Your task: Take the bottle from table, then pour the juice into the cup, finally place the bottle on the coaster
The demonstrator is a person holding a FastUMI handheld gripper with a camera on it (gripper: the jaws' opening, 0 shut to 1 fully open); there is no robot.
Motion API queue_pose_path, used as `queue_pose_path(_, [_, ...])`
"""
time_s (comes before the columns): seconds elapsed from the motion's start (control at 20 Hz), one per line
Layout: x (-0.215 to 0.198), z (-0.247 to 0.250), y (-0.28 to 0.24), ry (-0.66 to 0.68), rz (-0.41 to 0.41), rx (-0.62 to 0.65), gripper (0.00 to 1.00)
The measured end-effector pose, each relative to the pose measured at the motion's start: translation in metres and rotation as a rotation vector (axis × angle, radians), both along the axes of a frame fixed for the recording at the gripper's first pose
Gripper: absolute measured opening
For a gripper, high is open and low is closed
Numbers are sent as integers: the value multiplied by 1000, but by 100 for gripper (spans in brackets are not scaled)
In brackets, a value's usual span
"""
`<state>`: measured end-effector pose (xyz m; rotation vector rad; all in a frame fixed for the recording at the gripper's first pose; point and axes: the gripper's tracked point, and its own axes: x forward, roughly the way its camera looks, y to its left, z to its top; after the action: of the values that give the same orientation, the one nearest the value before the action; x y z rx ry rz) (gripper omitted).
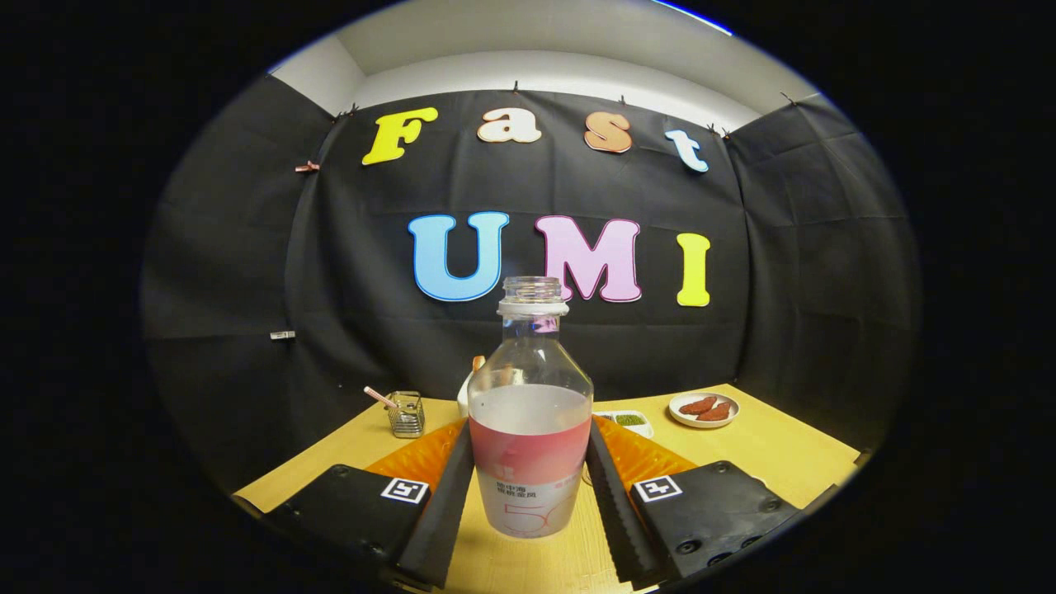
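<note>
Gripper view: on the far left of the wooden table [767, 454], near the black cloth wall, sits a small wire basket [407, 414] with a thin stick [380, 397] poking out of it. Just right of that, a white cup [464, 394] peeks out from behind the bottle, and I can only see a bit of it.

Then comes my gripper [528, 483]. Its 2 fingers are on each side of the juice bottle [530, 429], and both seem to press on its label, so I am pinching the bottle. The bottle stands up straight on the table, right between my fingers. It has no cap on. It is clear at the top, with pale juice in the lower part.

Past the bottle on the right is a small white tray [631, 421] with something green in it. Farther right, a little round plate [704, 409] holds 2 reddish brown pieces of food.
</note>
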<state>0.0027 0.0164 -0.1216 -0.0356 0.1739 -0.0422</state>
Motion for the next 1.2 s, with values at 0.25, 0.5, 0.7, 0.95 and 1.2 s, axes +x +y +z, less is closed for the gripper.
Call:
queue_pose_path(0.25, [-2, 0, -1, -2, 6, -5, 75])
queue_pose_path(0.5, [0, 2, -7, -9, -8, 9, 75])
queue_pose_path(0.7, [3, 2, -16, -7, -30, 53, 75])
queue_pose_path(0.95, [0, 0, -38, 9, -63, 119, 75])
queue_pose_path(1.2, [2, -2, -57, 34, -43, 175, 75])
